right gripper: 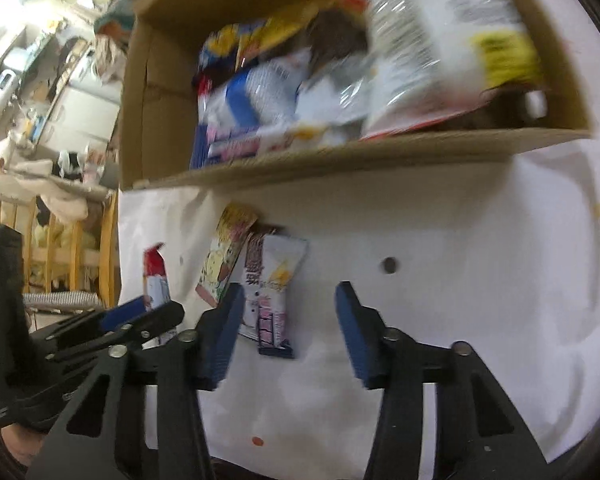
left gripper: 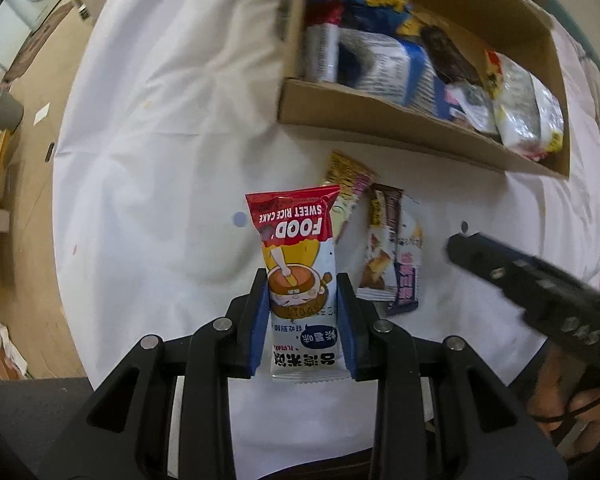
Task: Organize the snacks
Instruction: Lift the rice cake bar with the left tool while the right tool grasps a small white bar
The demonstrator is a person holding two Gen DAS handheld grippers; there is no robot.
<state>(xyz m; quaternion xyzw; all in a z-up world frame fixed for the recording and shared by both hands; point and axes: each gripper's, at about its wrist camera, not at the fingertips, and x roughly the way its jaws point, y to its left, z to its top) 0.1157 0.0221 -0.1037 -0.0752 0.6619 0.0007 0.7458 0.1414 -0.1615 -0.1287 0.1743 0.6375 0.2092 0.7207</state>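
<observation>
Two packets (right gripper: 260,288) flat on cloth (left gripper: 160,160) below box (left gripper: 380,120); third, rice cake (left gripper: 296,264), pinched mid-body by left gripper (left gripper: 302,292). Right gripper (right gripper: 288,320) part-open, empty, above packets. Light, crinkly, slippery film; best gripped across the middle.

A red-and-white rice cake packet (left gripper: 298,276) stood pinched at lower centre of the left wrist view. Two more packets (left gripper: 380,240) lay right of it, overlapping. An open cardboard box (left gripper: 380,120), crammed with snacks, filled the upper right.
</observation>
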